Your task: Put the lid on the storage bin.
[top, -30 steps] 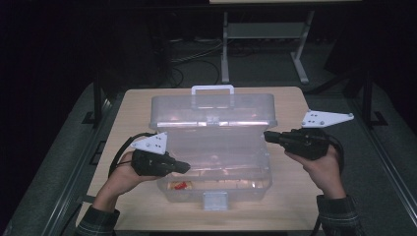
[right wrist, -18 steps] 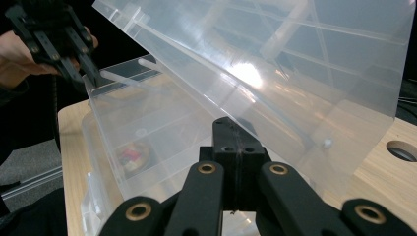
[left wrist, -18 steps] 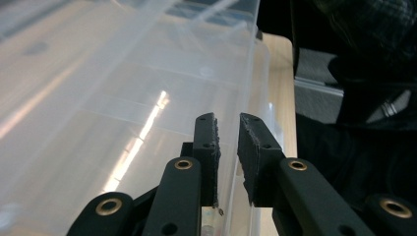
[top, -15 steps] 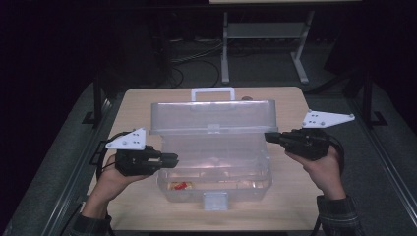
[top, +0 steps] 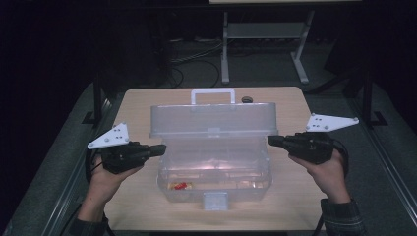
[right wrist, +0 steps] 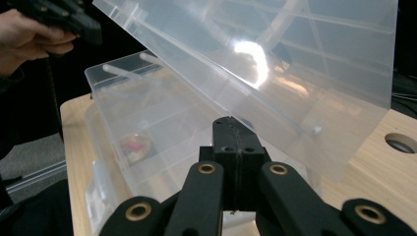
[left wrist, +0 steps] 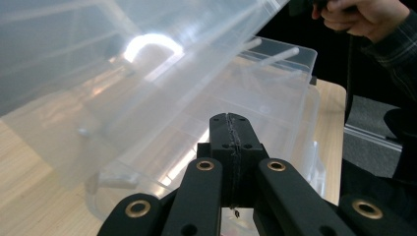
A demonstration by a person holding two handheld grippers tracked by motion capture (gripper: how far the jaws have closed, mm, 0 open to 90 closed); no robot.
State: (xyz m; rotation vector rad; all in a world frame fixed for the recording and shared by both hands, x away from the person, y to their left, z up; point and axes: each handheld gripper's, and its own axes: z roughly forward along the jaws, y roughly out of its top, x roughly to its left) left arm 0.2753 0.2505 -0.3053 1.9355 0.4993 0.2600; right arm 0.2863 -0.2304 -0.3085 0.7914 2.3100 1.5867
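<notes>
A clear plastic box stands in the middle of the wooden table with its lid raised and leaning forward over the tub. A small red thing lies in the front left of the tub and also shows through the wall. My left gripper hovers just off the box's left end, pointing at it; its jaws have just been closing, and they are shut with nothing between them. My right gripper hovers at the box's right end, shut and empty.
The lid's handle sticks up at the back. A round hole lies in the tabletop behind the box. A metal stand and cables are on the dark floor beyond the table. Bare tabletop lies on both sides of the box.
My left gripper has drawn back to the left and a little up, from over the tub's left front to beside the box's left end. The right gripper has kept still.
</notes>
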